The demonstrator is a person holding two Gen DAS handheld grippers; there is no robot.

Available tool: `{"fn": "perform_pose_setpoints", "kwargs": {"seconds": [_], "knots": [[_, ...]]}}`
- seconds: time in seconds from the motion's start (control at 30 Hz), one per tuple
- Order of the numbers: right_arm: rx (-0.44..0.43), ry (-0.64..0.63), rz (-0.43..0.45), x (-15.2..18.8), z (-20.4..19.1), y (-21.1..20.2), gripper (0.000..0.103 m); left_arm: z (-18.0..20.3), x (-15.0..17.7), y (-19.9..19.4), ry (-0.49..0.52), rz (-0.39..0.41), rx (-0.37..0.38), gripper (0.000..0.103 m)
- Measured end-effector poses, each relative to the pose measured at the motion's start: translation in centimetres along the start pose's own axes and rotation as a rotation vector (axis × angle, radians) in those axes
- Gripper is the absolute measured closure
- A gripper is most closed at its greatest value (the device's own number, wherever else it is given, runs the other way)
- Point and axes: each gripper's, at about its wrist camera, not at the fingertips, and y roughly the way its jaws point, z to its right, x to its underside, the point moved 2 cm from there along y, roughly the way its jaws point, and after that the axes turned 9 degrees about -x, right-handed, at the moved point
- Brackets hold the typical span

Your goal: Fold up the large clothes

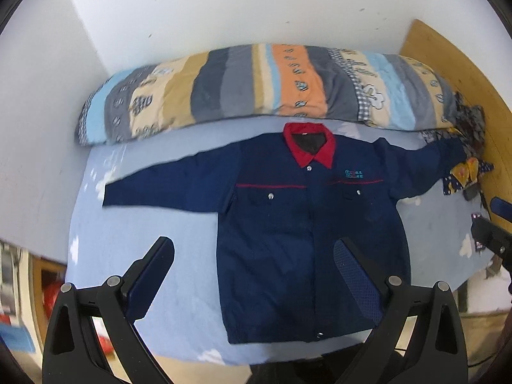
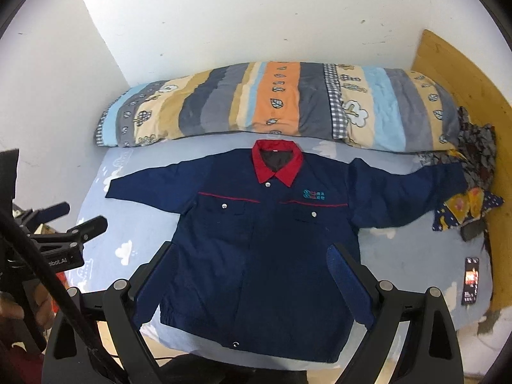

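Observation:
A navy work jacket [image 1: 288, 217] [image 2: 265, 240] with a red collar [image 1: 308, 145] [image 2: 276, 164] lies flat and face up on the bed, buttoned, both sleeves spread out sideways. My left gripper [image 1: 256, 259] hangs open above the jacket's lower left side and holds nothing. My right gripper [image 2: 252, 262] is open too, above the jacket's lower front, with nothing between its fingers. The left gripper [image 2: 84, 217] also shows at the left edge of the right wrist view. The right gripper's fingers [image 1: 492, 233] show at the right edge of the left wrist view.
A striped patterned quilt [image 1: 256, 89] [image 2: 275, 102] lies rolled along the white wall behind the collar. Patterned cloths [image 2: 467, 204] and a phone [image 2: 471, 280] lie at the bed's right side by a wooden headboard [image 2: 470, 76]. The light blue sheet [image 1: 134, 233] surrounds the jacket.

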Motion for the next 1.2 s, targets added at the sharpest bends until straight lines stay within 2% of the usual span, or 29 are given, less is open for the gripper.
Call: {"fn": "perform_pose_setpoints", "kwargs": {"seconds": [0.27,0.33,0.47,0.53,0.67,0.87,0.97,1.1,1.2], "knots": [[0.054,0.078,-0.034,2.6,-1.9,0.0,0.007,-0.8,0.7,0.8,0.054,0.040,0.076,0.003],[0.058,0.087,-0.018,3.6,-2.5,-0.4,0.007,-1.2,1.6,0.7,0.049,0.087,0.089,0.003],[0.120,0.060,0.034,5.8,-3.8,-1.4,0.007,-1.8,3.8,1.2,0.039,0.114,0.086,0.003],[0.213,0.024,0.055,7.3,-4.4,-1.9,0.007,-2.0,4.8,1.3,0.027,0.134,0.087,0.003],[0.281,0.007,0.057,9.6,-4.5,-1.7,0.007,-2.0,7.5,1.9,0.002,0.196,0.042,0.003],[0.252,-0.031,0.042,11.7,-4.0,0.4,0.007,-1.5,9.9,3.2,0.004,0.194,0.013,0.003],[0.222,-0.050,0.009,12.5,-3.3,2.9,0.007,-1.0,10.9,4.5,-0.022,0.133,0.006,0.003],[0.182,-0.060,-0.045,13.2,-2.0,6.1,0.007,-0.2,11.8,5.1,-0.042,0.101,-0.049,0.003],[0.185,-0.095,-0.064,13.3,-1.2,7.2,0.007,0.8,12.4,5.1,-0.062,0.080,-0.071,0.003]]}}
